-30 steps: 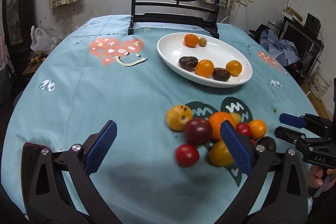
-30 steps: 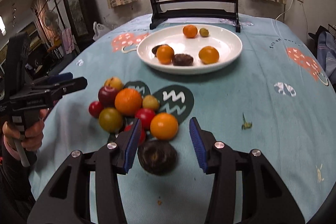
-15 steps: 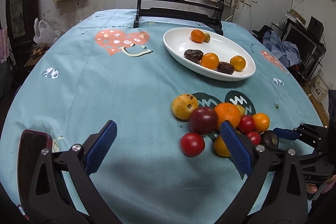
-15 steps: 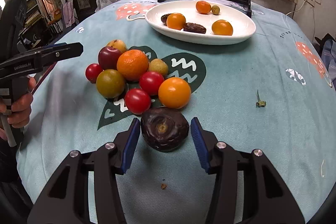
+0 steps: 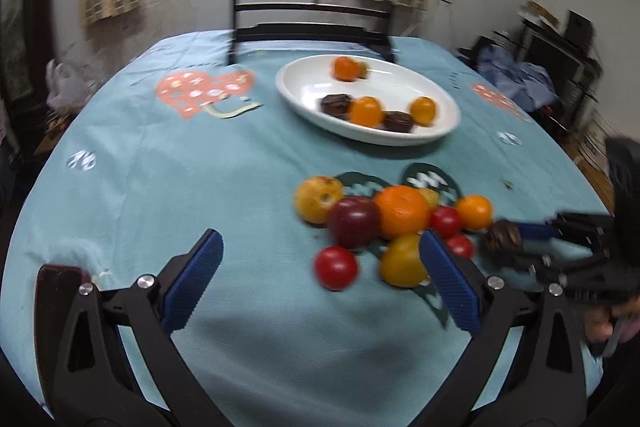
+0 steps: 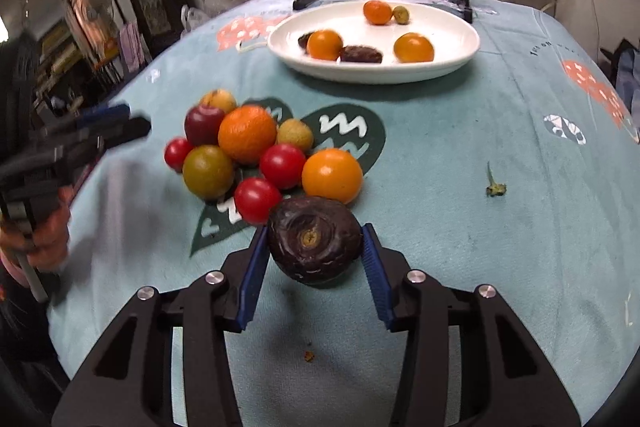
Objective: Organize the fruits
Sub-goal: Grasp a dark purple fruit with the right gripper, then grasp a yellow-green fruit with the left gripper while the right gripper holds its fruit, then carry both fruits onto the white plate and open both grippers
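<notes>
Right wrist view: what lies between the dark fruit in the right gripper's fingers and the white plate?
The loose fruit pile, chiefly an orange fruit, then bare tablecloth up to the white plate; dark fruit.

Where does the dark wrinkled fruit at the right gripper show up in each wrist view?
Left wrist view: the dark wrinkled fruit sits at the right, at the tip of the right gripper, just past the fruit pile.
Right wrist view: the fruit is low and central, between the jaws of the right gripper.
Shared landmark: the white plate lies beyond the pile in both.
</notes>
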The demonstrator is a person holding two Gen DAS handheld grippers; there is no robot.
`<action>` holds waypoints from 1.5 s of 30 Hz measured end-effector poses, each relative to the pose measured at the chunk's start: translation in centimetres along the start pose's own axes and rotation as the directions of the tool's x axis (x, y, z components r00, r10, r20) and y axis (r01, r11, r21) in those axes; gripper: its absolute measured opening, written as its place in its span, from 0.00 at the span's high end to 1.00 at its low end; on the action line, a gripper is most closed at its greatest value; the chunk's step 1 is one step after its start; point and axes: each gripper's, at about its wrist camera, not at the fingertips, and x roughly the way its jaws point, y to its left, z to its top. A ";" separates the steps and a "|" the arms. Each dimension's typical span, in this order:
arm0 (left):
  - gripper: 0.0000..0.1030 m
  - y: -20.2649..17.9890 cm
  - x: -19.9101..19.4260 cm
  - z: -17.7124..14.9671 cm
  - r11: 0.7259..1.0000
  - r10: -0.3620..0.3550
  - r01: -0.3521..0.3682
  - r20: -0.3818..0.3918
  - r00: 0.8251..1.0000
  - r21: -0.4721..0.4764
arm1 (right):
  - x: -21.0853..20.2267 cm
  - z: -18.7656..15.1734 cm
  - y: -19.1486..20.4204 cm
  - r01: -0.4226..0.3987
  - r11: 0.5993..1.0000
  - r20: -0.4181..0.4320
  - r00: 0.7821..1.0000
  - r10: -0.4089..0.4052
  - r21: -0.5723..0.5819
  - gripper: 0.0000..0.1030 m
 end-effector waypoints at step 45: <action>0.60 -2.3 5.3 10.9 0.994 -0.101 0.102 -0.021 0.995 0.040 | -0.6 9.7 -3.2 0.045 0.992 0.282 0.956 -0.077 0.120 0.55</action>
